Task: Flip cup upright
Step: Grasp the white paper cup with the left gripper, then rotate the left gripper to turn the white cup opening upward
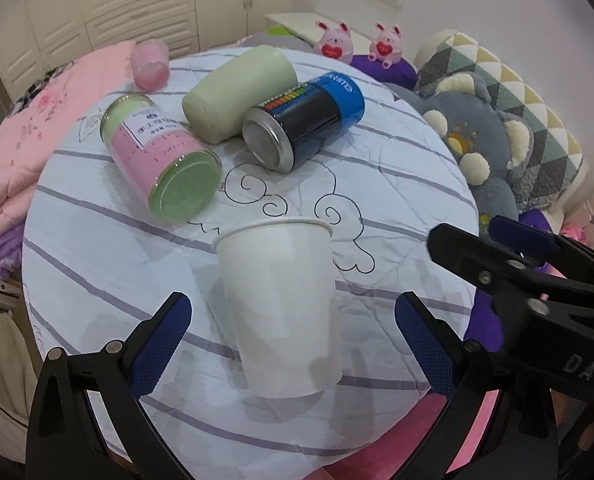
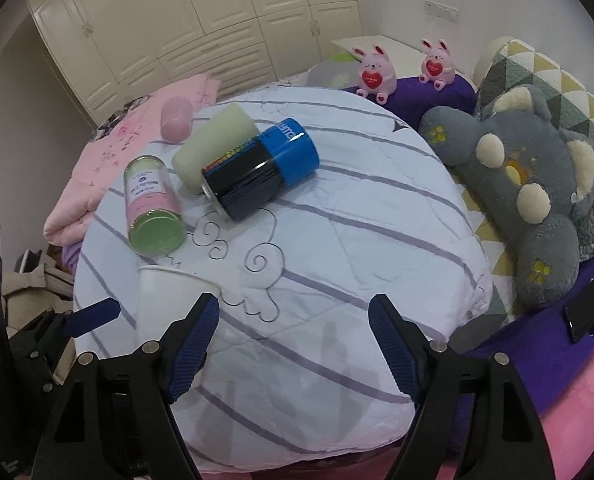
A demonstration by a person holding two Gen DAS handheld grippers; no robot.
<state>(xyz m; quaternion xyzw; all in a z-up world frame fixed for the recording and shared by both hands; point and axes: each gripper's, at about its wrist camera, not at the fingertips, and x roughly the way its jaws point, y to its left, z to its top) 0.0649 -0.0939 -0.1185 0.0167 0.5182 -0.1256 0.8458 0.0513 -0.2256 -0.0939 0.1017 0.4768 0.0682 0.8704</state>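
Note:
A white paper cup (image 1: 283,304) stands upright on the striped white cloth, rim up. My left gripper (image 1: 293,328) is open, its blue-padded fingers apart on either side of the cup, not touching it. In the right wrist view the cup (image 2: 169,292) sits at the left, partly hidden behind my right gripper's left finger. My right gripper (image 2: 293,340) is open and empty above the cloth, to the right of the cup. It also shows at the right of the left wrist view (image 1: 497,256).
A pink-and-green jar (image 1: 161,160), a pale green cylinder (image 1: 241,92) and a blue-and-black can (image 1: 305,120) lie on their sides behind the cup. A small pink cup (image 1: 149,65) lies further back. A grey plush (image 2: 529,196) and pillows lie at the right.

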